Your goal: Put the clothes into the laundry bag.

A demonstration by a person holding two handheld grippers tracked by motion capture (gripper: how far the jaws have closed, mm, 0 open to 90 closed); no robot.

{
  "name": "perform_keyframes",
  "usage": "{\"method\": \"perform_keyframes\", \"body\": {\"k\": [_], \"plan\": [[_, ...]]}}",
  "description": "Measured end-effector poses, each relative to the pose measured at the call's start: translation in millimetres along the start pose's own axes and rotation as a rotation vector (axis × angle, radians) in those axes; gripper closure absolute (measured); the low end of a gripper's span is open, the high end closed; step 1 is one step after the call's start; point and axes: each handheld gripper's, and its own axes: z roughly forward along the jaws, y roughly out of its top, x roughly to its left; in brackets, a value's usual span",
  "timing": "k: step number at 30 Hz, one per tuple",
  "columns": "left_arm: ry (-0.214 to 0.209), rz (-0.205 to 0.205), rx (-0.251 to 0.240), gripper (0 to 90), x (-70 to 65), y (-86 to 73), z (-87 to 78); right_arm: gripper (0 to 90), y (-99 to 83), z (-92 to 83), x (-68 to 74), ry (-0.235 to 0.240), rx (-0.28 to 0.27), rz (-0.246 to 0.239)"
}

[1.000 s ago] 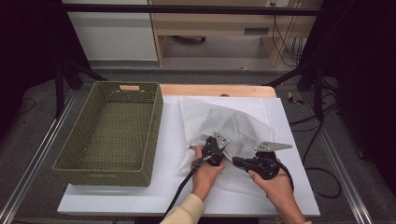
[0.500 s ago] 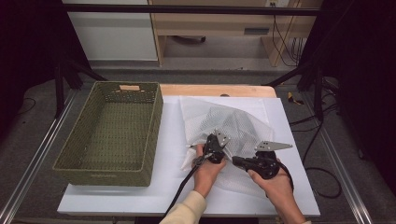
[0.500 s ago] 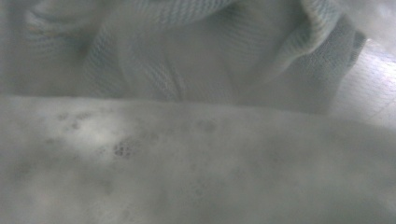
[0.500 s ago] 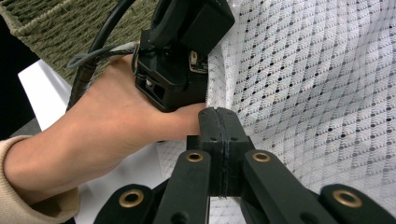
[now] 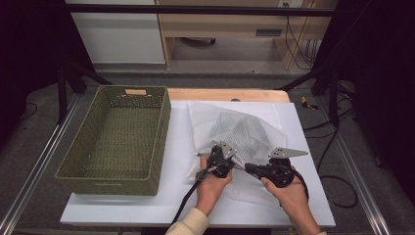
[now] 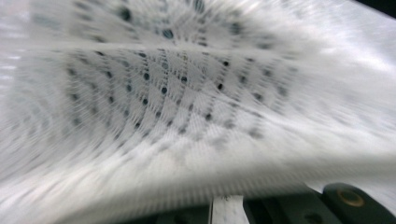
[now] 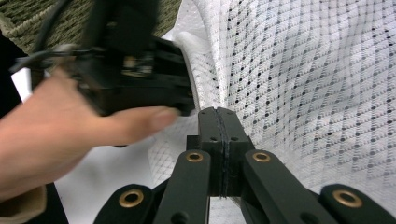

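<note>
I am partway through folding a white mesh laundry bag that lies on the white-covered tabletop. I judge this to be the lifting stage of a fold: one edge is raised and the fabric is not yet laid over.

My left gripper has its fingers shut on the near-left edge of the bag. In the left gripper view the mesh drapes straight over my fingers in a blurred white sheet, lifted off the tabletop.

My right gripper has its fingers pressed fully together. The mesh lies against them and beyond them, but I cannot tell whether any cloth is pinched in the seam. My left hand sits just beside these fingers, on their left.

The bag spreads away from both sets of fingers, toward the far side of the tabletop. Its long axis runs roughly from near to far, tilted slightly, with a raised ridge in the middle. A green woven basket stands well apart, left of my left fingers.

The next move, I judge, calls for carrying the raised edge across the bag while my right fingers hold their side steady, then pressing it flat.
</note>
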Motion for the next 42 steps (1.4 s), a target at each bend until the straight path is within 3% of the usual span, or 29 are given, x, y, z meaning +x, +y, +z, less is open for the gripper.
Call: {"method": "perform_keyframes", "body": {"k": [11, 17, 26, 30, 34, 38, 41, 42], "plan": [[-0.021, 0.034, -0.019, 90.0, -3.1, -10.9, -60.1, 90.0, -1.7, 1.9, -3.1, -0.011, 0.012, -0.004], [-0.017, 0.024, -0.029, 85.0, 1.9, -20.9, -85.2, 90.0, -1.7, 0.0, -3.4, -0.008, 0.008, -0.004], [0.104, 0.064, -0.053, 65.7, -0.6, -48.3, -134.9, 90.0, -3.6, 0.2, -2.6, -0.006, 0.017, -0.01], [0.136, 0.032, -0.025, 55.9, -0.8, -69.3, -145.6, 90.0, -4.8, 1.4, -2.8, -0.004, 0.023, -0.011], [0.159, -0.02, 0.002, 50.0, 5.8, -83.1, -143.6, 90.0, -4.6, 1.2, -2.1, -0.004, 0.025, -0.012], [0.183, -0.04, 0.013, 47.9, 11.0, -86.0, -137.2, 90.0, -4.8, 0.4, -2.1, -0.006, 0.027, -0.014], [0.224, -0.032, 0.008, 44.8, 15.7, -85.3, -132.1, 90.0, -5.2, -0.5, -3.2, -0.009, 0.027, -0.016], [0.227, -0.05, 0.002, 44.8, 17.8, -84.6, -129.9, 90.0, -5.4, -0.9, -3.7, -0.009, 0.027, -0.016]]}}
